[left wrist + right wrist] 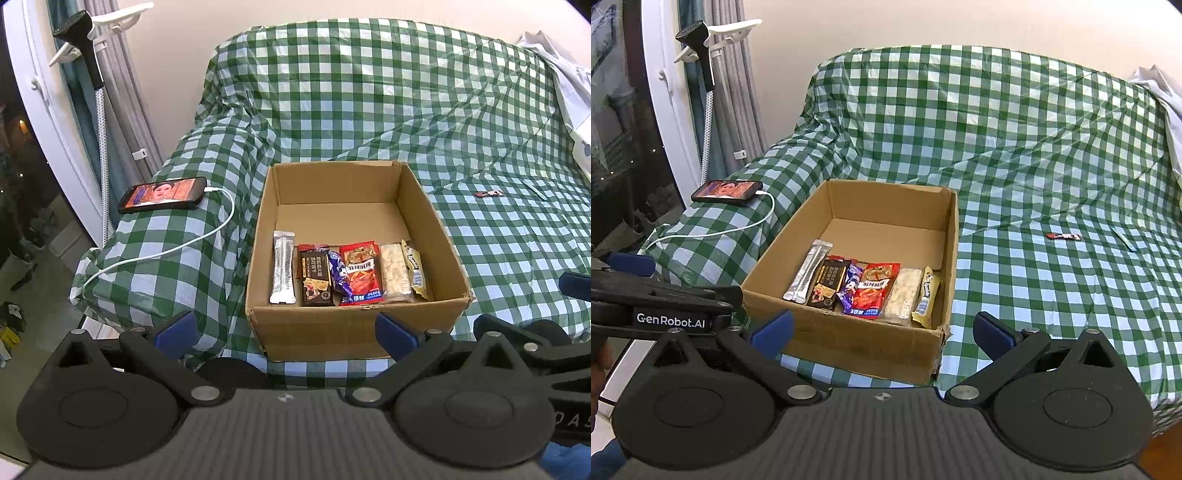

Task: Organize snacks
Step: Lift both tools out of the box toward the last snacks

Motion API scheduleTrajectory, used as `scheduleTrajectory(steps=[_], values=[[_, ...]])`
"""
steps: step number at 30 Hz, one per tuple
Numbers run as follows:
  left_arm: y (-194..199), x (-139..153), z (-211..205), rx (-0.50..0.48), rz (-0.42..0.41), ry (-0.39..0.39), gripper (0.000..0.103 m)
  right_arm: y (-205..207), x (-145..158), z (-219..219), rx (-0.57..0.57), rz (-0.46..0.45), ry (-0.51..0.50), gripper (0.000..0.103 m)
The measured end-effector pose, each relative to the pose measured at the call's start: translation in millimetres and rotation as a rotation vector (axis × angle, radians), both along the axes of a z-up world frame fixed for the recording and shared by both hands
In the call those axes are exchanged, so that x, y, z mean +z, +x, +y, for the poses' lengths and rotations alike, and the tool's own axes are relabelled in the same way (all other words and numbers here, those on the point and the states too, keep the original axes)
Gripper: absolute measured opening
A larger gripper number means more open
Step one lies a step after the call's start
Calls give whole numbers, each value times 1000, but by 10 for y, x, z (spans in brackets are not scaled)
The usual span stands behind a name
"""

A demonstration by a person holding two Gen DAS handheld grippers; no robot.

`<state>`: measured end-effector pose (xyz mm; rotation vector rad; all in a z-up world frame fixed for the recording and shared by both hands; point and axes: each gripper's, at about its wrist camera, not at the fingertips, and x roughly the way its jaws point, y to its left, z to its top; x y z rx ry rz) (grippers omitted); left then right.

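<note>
Green-checked cloth (pixel 369 92) drapes the whole sofa, and the cardboard box (pixel 332 325) sits on it, 6 snack packets (pixel 360 273) lined up along its near wall. Left gripper (pixel 284 326) and right gripper (pixel 882 328) both hang spread wide, empty. Well off right lies 1 small dark bar (pixel 1063 236).

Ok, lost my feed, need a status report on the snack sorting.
Both hand-held grippers, left and right, open, empty. Six snacks lined up in cardboard box. One red-black bar loose on checked cloth. Nothing blocking.
</note>
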<state>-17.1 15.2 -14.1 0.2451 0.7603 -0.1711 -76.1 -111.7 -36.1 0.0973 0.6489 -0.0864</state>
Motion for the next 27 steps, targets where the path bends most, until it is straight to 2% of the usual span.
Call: scheduleTrajectory(steps=[27], values=[[17,-36,-16,-7,24,13,103,-57,-11,-29,-1,-1,3,102]])
